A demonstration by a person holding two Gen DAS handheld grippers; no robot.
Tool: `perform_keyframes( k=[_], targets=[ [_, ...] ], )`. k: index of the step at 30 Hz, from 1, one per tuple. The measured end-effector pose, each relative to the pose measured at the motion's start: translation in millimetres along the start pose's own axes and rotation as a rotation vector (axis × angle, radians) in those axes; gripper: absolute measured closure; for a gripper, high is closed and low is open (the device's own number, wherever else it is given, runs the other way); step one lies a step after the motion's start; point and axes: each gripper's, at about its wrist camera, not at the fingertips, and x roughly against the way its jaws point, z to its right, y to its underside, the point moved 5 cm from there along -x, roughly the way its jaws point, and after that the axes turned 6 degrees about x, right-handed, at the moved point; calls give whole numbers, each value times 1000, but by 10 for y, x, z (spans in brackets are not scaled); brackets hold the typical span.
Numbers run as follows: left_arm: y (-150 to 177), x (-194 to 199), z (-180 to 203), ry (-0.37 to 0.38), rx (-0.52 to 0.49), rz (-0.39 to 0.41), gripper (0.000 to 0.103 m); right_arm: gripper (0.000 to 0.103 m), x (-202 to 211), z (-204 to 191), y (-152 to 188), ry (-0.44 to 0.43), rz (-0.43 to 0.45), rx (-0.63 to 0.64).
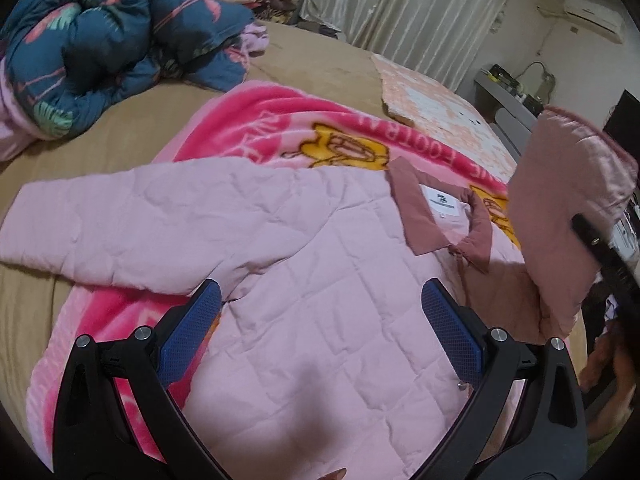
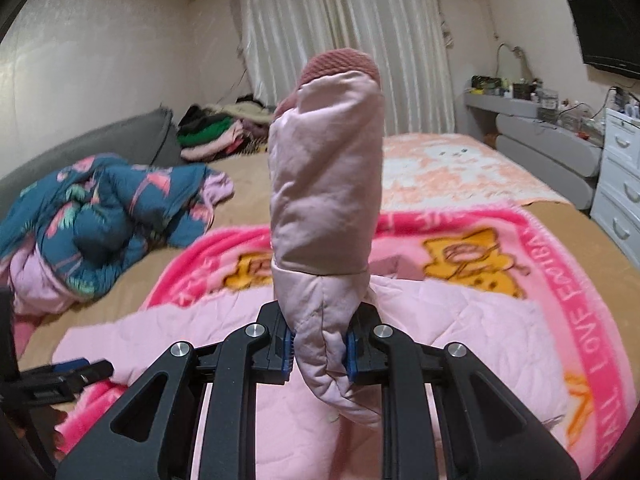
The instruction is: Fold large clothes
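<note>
A pale pink quilted jacket (image 1: pixel 320 280) is spread flat on a bright pink fleece blanket (image 1: pixel 288 128) printed with yellow bears, which lies on a tan bedsheet (image 1: pixel 100 128). The dusty-rose collar (image 1: pixel 416 208) with its white label is seen toward the far side of the garment, and one sleeve (image 1: pixel 100 224) is stretched out flat to the left in the left wrist view. The other sleeve (image 2: pixel 324 184) is lifted off the bed and held upright, its knitted rose cuff (image 2: pixel 340 66) at the top; it is pinched between the blue pads of the right gripper (image 2: pixel 320 344), whose jaws are clamped tightly on the bunched fabric. The left gripper (image 1: pixel 320 332) is held over the jacket's body with its blue-padded fingers (image 1: pixel 192 332) spread wide apart and nothing between them; whether they touch the fabric cannot be told. A crumpled dark blue floral duvet (image 1: pixel 100 48) is heaped at the far left of the bed, well apart from the jacket, and a peach patterned blanket (image 1: pixel 436 116) is laid beyond the fleece one. White curtains (image 2: pixel 340 40) are hung along the back wall.
</note>
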Motion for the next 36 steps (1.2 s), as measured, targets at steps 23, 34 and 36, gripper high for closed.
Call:
perform_keyframes(
  k=[23,34,36],
  targets=[
    [267,-355,115,297,215,-213,9,24,-654,-1013,1261,-194,-303,239],
    [698,-1008,374,335,297,-384,10,26,-81,-61,1289,-100,-269,126],
    [728,-1069,398,320,293,-364,24,31,-30,165,1276,-55,-266,108]
  ],
)
